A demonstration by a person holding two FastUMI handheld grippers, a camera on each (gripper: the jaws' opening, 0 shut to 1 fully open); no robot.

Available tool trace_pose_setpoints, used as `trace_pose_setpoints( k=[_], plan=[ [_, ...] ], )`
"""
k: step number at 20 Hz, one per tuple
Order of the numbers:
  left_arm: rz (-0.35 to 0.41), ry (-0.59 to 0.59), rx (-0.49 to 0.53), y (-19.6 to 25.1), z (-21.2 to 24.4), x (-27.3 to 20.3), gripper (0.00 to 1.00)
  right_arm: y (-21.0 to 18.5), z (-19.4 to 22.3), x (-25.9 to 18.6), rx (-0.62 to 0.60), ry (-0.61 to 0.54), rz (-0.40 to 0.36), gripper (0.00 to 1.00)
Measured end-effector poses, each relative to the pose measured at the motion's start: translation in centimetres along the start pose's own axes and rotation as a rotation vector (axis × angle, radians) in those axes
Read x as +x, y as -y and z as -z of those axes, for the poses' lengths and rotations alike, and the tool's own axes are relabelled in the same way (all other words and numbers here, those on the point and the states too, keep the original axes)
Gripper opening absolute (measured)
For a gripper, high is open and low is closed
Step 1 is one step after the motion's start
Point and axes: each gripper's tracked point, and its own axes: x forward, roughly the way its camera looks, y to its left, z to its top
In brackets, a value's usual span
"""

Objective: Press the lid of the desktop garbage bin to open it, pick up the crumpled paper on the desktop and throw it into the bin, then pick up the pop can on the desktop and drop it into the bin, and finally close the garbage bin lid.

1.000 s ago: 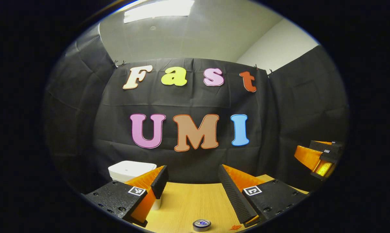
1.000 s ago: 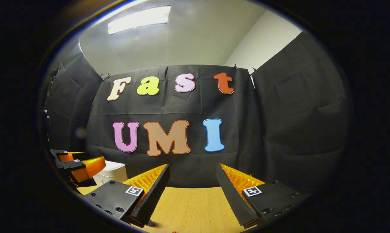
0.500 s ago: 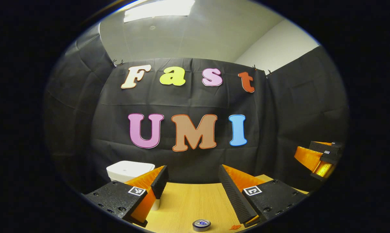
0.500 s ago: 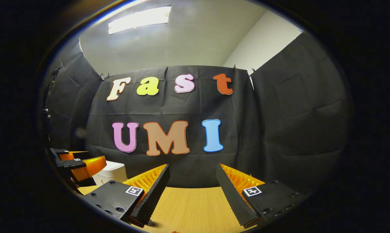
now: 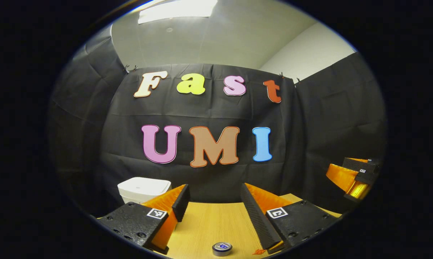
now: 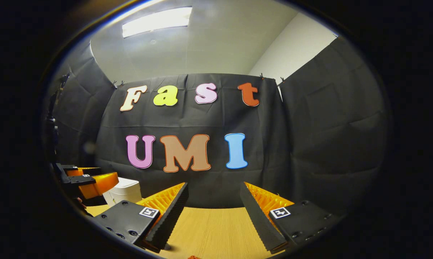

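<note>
The garbage bin point(image 5: 144, 189) at lower left of the left gripper view is plain white. The table point(image 5: 212, 225) is pale yellow wood with fine grain. The pop can point(image 5: 222, 248) at the bottom edge shows a silver top with a blue mark.

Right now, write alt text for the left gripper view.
The left gripper is held open above a wooden table, with a closed white bin behind its left finger and a pop can's top near the bottom edge.
</note>
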Motion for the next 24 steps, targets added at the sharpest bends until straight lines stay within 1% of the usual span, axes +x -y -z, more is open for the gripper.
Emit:
trace_pose_setpoints(
  k=[2, 3, 4, 5, 6, 7, 8, 9, 10, 11, 14, 15, 16, 19, 24],
  plan=[
    [0.006, -0.002, 0.0, 0.2, 0.1, -0.2, 0.77, 0.0, 0.0, -0.1, -0.003, -0.002, -0.002, 0.96],
    [0.007, -0.002, 0.0, 0.2, 0.0, -0.2, 0.69, 0.0, 0.1, -0.2, -0.004, -0.003, -0.004, 0.96],
    [0.008, -0.001, -0.001, 0.2, 0.0, -0.2, 0.64, -0.1, 0.0, -0.2, -0.006, -0.004, -0.005, 0.96],
    [0.009, -0.001, -0.001, 0.3, 0.0, -0.3, 0.54, -0.1, 0.1, -0.2, -0.008, -0.003, -0.007, 0.96],
    [0.012, 0.0, 0.0, 0.3, 0.0, -0.3, 0.51, -0.1, 0.0, -0.2, -0.009, -0.002, -0.008, 0.96],
    [0.012, 0.0, 0.001, 0.2, 0.0, -0.3, 0.45, -0.1, 0.0, -0.2, -0.009, -0.002, -0.009, 0.96],
    [0.016, 0.0, 0.0, 0.3, -0.1, -0.3, 0.41, -0.1, -0.1, -0.2, -0.009, -0.002, -0.01, 0.96],
    [0.018, -0.004, 0.001, 0.3, 0.1, -0.3, 0.34, -0.2, 0.0, -0.2, -0.009, -0.002, -0.011, 0.96],
    [0.018, -0.006, 0.004, 0.2, 0.0, -0.2, 0.31, -0.3, 0.0, -0.2, -0.009, -0.003, -0.013, 0.96],
    [0.019, -0.008, 0.006, 0.2, 0.1, -0.3, 0.24, -0.4, 0.0, -0.1, -0.01, -0.003, -0.013, 0.96],
    [0.035, -0.018, 0.015, 0.3, 0.2, -0.3, 0.12, -0.5, 0.1, -0.2, -0.013, -0.003, -0.014, 0.96],
    [0.031, -0.025, 0.017, 0.0, 0.4, -0.4, 0.04, -0.7, 0.1, -0.2, -0.012, -0.002, -0.016, 0.96],
    [0.031, -0.027, 0.013, -0.1, 0.5, -0.3, 0.0, -0.8, 0.0, -0.2, -0.01, -0.001, -0.019, 0.96],
    [0.028, -0.02, 0.012, -0.7, 0.1, -0.2, 0.0, -1.0, 0.1, -0.2, -0.013, 0.0, -0.019, 0.96],
    [0.006, 0.02, 0.033, -3.3, -1.5, 1.2, 0.0, -1.5, 0.3, -0.1, -0.02, -0.008, -0.017, 0.96]
  ],
)
